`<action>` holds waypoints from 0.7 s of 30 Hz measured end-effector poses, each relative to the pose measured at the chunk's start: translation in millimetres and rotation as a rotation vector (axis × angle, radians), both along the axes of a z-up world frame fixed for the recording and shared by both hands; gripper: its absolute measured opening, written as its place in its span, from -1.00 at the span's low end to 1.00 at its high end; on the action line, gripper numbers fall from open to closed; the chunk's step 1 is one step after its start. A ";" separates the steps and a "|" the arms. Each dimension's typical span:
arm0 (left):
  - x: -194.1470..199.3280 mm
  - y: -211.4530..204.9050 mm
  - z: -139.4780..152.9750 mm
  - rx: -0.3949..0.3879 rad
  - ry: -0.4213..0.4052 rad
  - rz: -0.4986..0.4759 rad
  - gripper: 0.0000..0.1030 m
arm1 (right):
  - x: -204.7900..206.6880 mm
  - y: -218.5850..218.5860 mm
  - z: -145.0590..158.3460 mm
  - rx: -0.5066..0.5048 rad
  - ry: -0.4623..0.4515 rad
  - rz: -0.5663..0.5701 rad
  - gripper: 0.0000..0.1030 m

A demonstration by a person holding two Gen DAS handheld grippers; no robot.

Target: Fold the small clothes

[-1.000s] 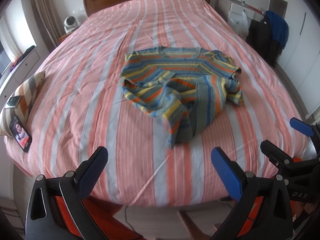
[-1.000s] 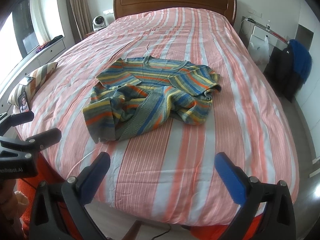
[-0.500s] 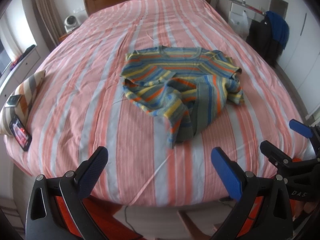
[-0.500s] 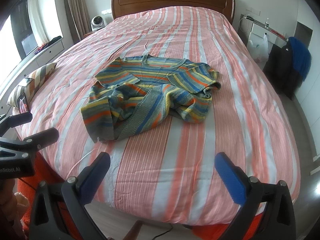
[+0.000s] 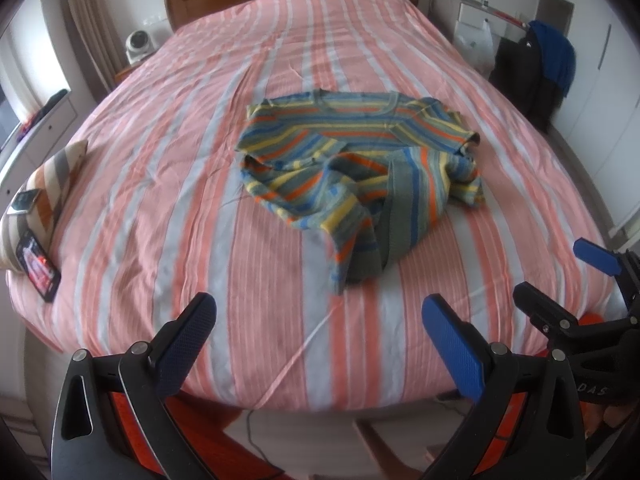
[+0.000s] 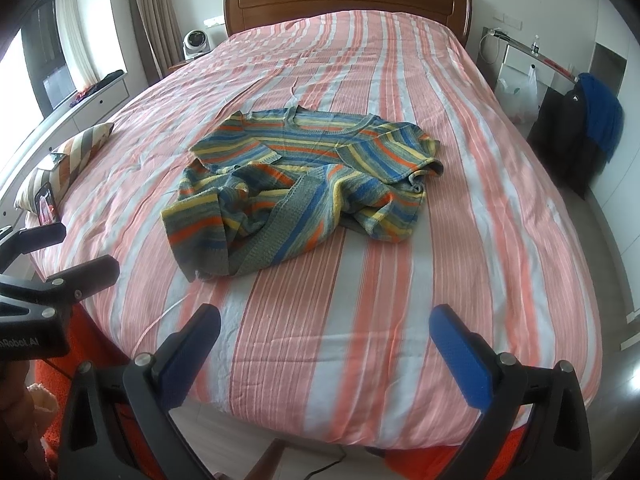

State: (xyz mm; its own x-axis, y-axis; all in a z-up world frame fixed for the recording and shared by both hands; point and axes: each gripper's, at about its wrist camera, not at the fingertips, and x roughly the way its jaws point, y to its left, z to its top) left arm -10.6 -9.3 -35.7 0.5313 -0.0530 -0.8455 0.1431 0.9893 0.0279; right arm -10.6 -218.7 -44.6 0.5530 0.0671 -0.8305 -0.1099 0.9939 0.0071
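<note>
Frankly, much of the striped knit sweater (image 5: 356, 176) is hard for me to read: its lower half is bunched and folded over itself, so the hem and one sleeve are buried in the heap. It lies crumpled near the middle of the bed (image 6: 460, 216), neckline toward the wooden headboard (image 6: 344, 4), on a ribbed coverlet of pink, orange and white stripes. My left gripper (image 5: 316, 336) hangs at the foot of the bed, jaws wide apart and holding nothing; the right gripper (image 6: 324, 340) does the same. Their blue pads are textured, and both bodies are cut off by the frame edge. A striped cushion (image 5: 48, 176) and a phone (image 5: 38, 270) sit at the left edge.
</note>
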 end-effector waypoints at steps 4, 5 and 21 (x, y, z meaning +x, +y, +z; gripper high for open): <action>-0.6 -0.7 -1.3 0.000 0.003 0.000 0.99 | -0.1 0.4 -1.4 0.003 0.003 0.001 0.99; -1.0 -1.0 -1.6 0.001 0.004 0.000 0.99 | 0.1 0.1 -1.3 0.002 0.003 0.000 0.99; 2.1 -0.6 -5.5 -0.002 0.019 0.001 0.99 | 1.6 -1.2 -5.1 0.006 0.011 -0.002 0.99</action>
